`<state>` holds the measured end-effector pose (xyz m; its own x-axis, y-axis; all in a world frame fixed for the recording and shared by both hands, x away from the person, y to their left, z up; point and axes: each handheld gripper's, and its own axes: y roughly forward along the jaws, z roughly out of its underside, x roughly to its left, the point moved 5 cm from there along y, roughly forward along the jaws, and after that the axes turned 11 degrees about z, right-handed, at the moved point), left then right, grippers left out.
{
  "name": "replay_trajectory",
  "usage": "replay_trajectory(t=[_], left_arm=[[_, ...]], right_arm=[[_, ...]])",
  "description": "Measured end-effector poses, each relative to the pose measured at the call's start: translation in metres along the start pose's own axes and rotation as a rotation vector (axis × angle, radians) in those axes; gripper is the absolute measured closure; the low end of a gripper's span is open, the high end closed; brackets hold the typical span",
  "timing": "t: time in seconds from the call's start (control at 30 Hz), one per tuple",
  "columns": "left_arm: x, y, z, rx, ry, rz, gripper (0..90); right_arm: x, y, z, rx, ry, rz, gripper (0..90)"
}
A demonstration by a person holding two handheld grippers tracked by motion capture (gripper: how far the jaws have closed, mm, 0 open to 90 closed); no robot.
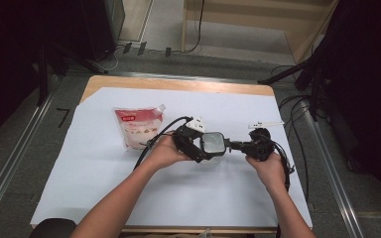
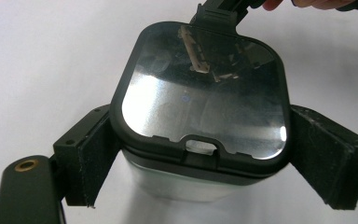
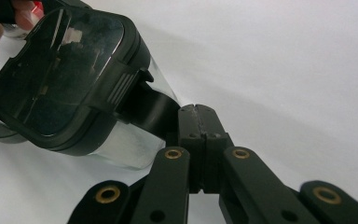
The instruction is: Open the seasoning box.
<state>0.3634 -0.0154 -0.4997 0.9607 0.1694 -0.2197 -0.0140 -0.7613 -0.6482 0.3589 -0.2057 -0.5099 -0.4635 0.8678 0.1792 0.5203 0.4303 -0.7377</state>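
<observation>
Left gripper (image 2: 200, 154) clamps clear square container with black-rimmed lid (image 2: 200, 100); right gripper (image 3: 196, 116) pinches shut on its black lid tab (image 3: 151, 109). Next, probably: peel lid open, near worktop centre.

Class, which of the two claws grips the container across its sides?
The left claw: its jaws clamp the container from both sides, while the right claw is shut on the black lid tab.

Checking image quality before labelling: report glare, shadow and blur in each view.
High view: even light on the white sheet, dark room edges, soft detail. Left gripper view: glare washes over the container's lid, which mirrors the right gripper; the left gripper looks sharp. Right gripper view: reflections streak the lid, near links blur.
</observation>
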Motion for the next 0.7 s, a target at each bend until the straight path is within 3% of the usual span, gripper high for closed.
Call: replay_trajectory(t=[0.2,0.7], left_arm=[[-0.0012,0.0007,0.0000,0.029,0.026,-0.020,15.6],[-0.0030,-0.0032,-0.0053,0.071,0.023,-0.030,17.1]], right_arm=[[0.0001,0.0010,0.0010,0.004,0.008,0.003,90.0],[0.0008,0.0003,0.0025,0.012,0.014,-0.001,90.0]])
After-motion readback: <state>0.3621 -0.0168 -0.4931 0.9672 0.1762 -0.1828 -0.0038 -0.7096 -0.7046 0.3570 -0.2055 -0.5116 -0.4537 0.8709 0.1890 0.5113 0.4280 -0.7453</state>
